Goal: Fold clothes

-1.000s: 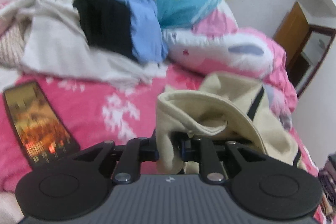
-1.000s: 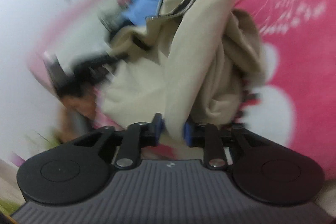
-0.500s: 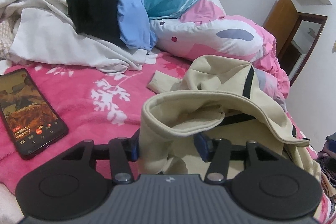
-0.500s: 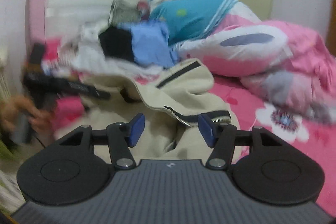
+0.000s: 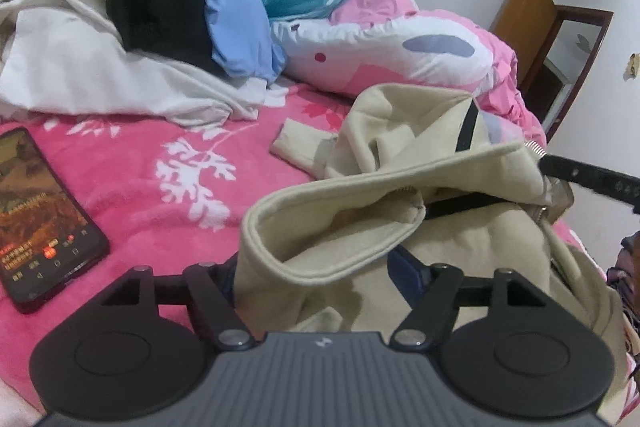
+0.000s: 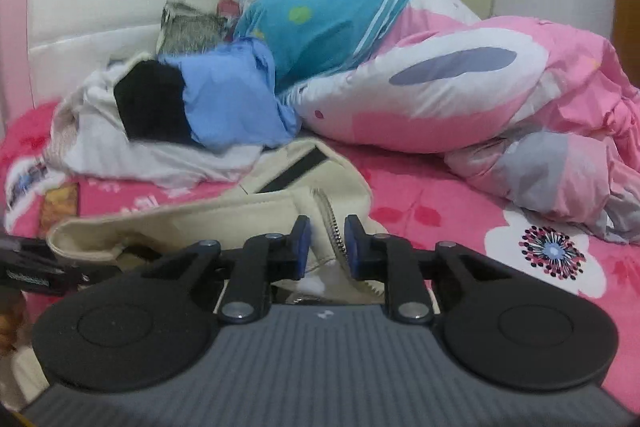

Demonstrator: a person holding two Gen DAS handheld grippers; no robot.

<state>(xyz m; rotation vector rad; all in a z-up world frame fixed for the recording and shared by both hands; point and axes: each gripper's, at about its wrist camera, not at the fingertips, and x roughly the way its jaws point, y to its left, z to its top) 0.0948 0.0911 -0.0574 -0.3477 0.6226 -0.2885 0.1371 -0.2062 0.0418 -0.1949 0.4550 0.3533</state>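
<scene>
Left tongs [image 5: 320,267] just spreading, hem loose between. Right tongs [image 6: 325,241] just narrowing around zipper edge, contact unclear. Beige jacket [image 5: 400,203] soft, thick, floppy; judge hem and zipper edge best holds.

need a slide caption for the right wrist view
Right gripper closing around the zipper edge of a beige jacket on a pink floral bedspread.

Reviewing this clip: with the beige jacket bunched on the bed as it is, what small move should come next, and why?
Probably finish closing the right gripper on the zipper edge of the beige jacket and draw it outward to flatten it. Its jaws have just been closing, with that edge between them. The left gripper has just been opening, and the jacket lies crumpled on the pink blanket.
</scene>
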